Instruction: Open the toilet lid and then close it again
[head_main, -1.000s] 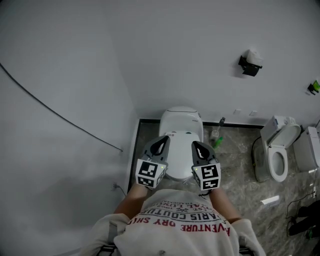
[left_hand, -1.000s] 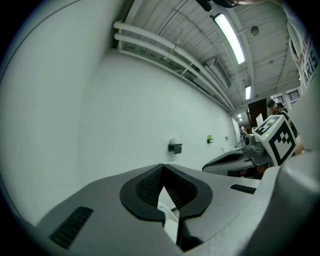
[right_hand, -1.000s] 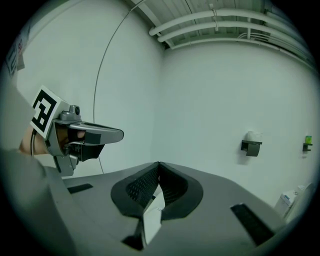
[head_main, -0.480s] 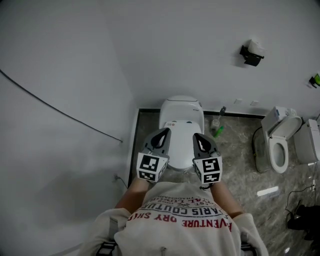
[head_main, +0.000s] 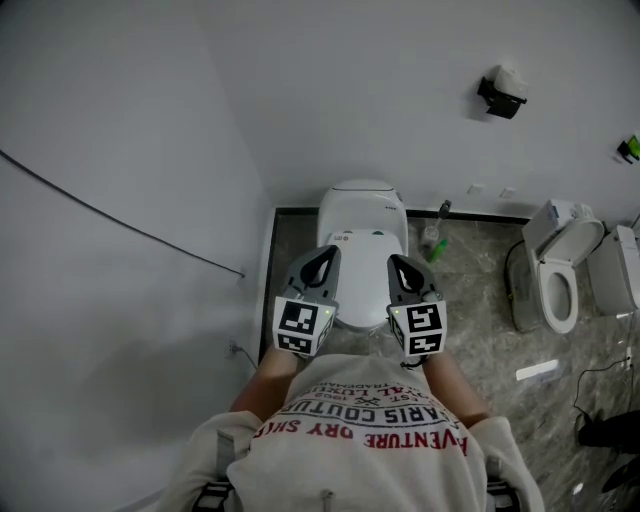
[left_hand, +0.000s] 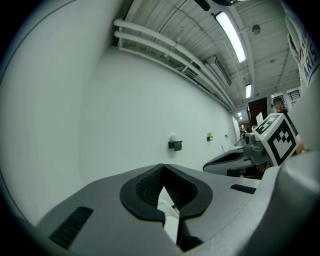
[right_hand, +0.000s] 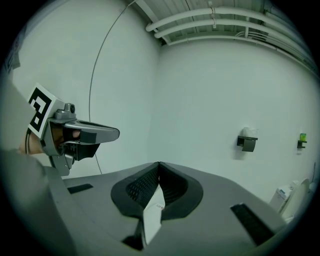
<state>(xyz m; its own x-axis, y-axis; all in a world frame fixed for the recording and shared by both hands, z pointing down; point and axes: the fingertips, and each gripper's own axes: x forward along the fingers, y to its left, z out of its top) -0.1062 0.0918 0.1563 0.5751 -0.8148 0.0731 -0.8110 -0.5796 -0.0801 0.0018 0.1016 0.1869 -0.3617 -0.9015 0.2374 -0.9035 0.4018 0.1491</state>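
Observation:
A white toilet (head_main: 362, 215) with its lid down stands against the back wall, straight ahead of me in the head view. Both grippers hover side by side above its front half, pointing at the wall and touching nothing. The left gripper (head_main: 326, 256) is shut and empty, and so is the right gripper (head_main: 401, 262). In the left gripper view the jaws (left_hand: 162, 167) meet at their tips, with a sliver of the white toilet (left_hand: 169, 212) showing below them. The right gripper view shows its jaws (right_hand: 159, 165) closed too, and the left gripper (right_hand: 92, 134) beside them.
A second toilet (head_main: 560, 285) with its lid raised stands to the right. Bottles (head_main: 436, 245) sit on the floor between the two. A paper holder (head_main: 500, 95) hangs on the back wall. A cable (head_main: 120, 225) runs across the left wall, close to the toilet's left side.
Both grippers stay shut and side by side above the toilet. Only the head view has drifted slightly.

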